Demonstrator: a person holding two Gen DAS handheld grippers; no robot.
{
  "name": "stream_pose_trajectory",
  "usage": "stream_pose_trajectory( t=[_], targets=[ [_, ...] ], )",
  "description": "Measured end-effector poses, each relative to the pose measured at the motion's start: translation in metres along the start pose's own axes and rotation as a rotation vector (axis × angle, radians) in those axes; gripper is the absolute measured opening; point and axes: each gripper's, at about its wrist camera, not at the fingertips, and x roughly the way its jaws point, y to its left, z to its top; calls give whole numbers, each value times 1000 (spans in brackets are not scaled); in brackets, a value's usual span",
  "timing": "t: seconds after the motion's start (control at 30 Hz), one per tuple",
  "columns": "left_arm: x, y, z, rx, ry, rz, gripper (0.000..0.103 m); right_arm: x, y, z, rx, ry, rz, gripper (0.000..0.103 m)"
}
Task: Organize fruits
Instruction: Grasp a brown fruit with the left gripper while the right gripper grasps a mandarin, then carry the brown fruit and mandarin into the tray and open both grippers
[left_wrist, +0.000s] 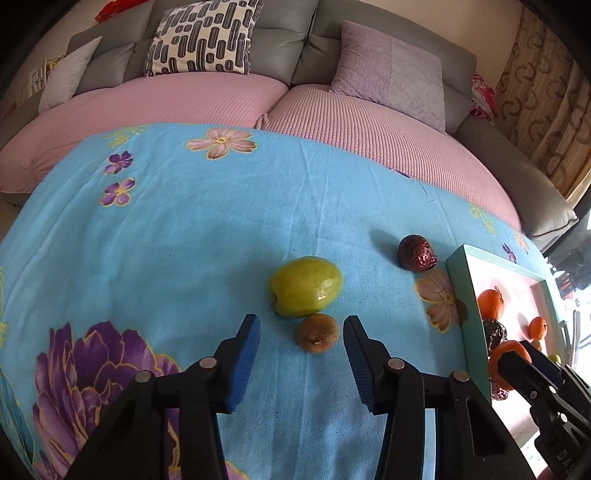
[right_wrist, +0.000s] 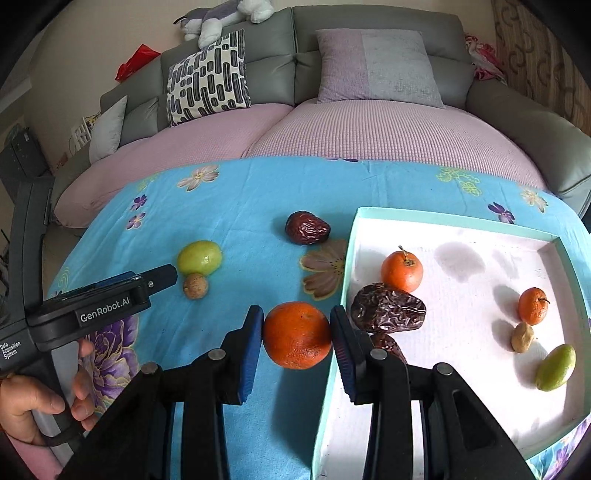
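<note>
**Orange clamped at the tray's edge, walnut between open fingers**

The right gripper (right_wrist: 297, 332) pinches a pebbly-skinned orange (right_wrist: 297, 335) between its ribbed blue pads (right_wrist: 251, 354), just beside the near left wall of the teal-rimmed tray (right_wrist: 458, 217). The left gripper (left_wrist: 301, 332) stands wide, holding nothing, its pads either side of a small rough brown walnut (left_wrist: 317, 333) without touching it. Its black plastic body reads "GenRobot.AI" and "Data Acquisition System" in the right wrist view.

Touching the walnut's far side lies a smooth, glossy green fruit (left_wrist: 306, 286); farther right, a wrinkled dark red date (left_wrist: 417, 253), all on a soft blue floral cloth (left_wrist: 184, 229).

The tray's white floor carries two shrivelled dates (right_wrist: 388, 308), two small oranges (right_wrist: 402, 271), a tan nut (right_wrist: 522, 337) and an oblong green fruit (right_wrist: 556, 367).

Beyond stands a grey sofa (right_wrist: 369, 26) with waffle-textured pink seat covers (right_wrist: 369, 133) and a black-and-white dashed cushion (right_wrist: 207, 79).
</note>
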Motion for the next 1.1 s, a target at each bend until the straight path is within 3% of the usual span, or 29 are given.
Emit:
stream_pose_trajectory(
  t=[0.23, 0.47, 0.6, 0.73, 0.83, 1.1],
  targets=[
    [12, -10, -2, 26, 29, 0, 29, -8, -14, 2, 36, -22, -7, 39],
    [-2, -18, -3, 42, -3, -5, 29, -14, -21, 2, 54, -40, -4, 39],
    [-26, -35, -1, 78, -52, -62, 29, -21, -32, 3, 81, -62, -22, 39],
    [-48, -66, -5, 162, -86, -133, 29, -35, -61, 3, 146, -90, -95, 39],
    [-58, -95, -13, 236, -85, -202, 29, -47, -87, 0, 207, -110, -160, 39],
    [-62, -159, -47, 424, -25, -283, 29, -64, -135, -13, 333, -102, -250, 39]
  ],
)
